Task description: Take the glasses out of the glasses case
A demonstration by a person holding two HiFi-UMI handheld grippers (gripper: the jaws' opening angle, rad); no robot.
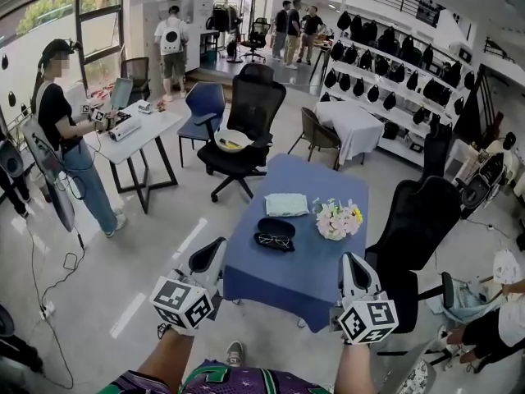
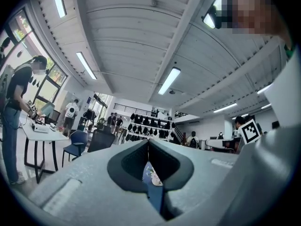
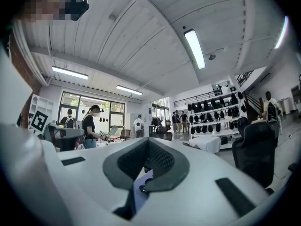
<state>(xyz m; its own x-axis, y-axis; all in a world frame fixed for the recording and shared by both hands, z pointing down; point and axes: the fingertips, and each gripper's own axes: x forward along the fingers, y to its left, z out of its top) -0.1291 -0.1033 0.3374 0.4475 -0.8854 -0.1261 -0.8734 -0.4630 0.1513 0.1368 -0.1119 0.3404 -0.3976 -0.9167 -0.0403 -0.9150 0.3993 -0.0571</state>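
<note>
In the head view, a blue bench (image 1: 283,277) is seen straight ahead. A black glasses case (image 1: 277,226) lies near its middle. Dark-framed glasses (image 1: 274,240) are laid against the case's near edge. Whether they rest on the bench or on part of the case cannot be told. A folded pale green cloth (image 1: 286,204) lies just beyond the case, and a bunch of flowers (image 1: 338,218) stands to the right of it. The left gripper (image 1: 209,257) is held over the bench's near left corner and the right gripper (image 1: 354,268) over its near right edge. Both are well apart from the case. A black office chair (image 1: 250,105) stands beyond the bench.

In the left gripper view, the jaws are seen pressed together at their tips with nothing held between them. Through the narrow slit below the tips, a strip of the bench (image 2: 156,194) and the flowers (image 2: 153,174) can be made out.

In the right gripper view, the jaws are likewise closed tip to tip and nothing is gripped. A pale strip of the bench (image 3: 137,189) shows through the slit, with a small dark thing on it that is too small to identify. A person (image 3: 89,126) is seen standing at the left.
</note>
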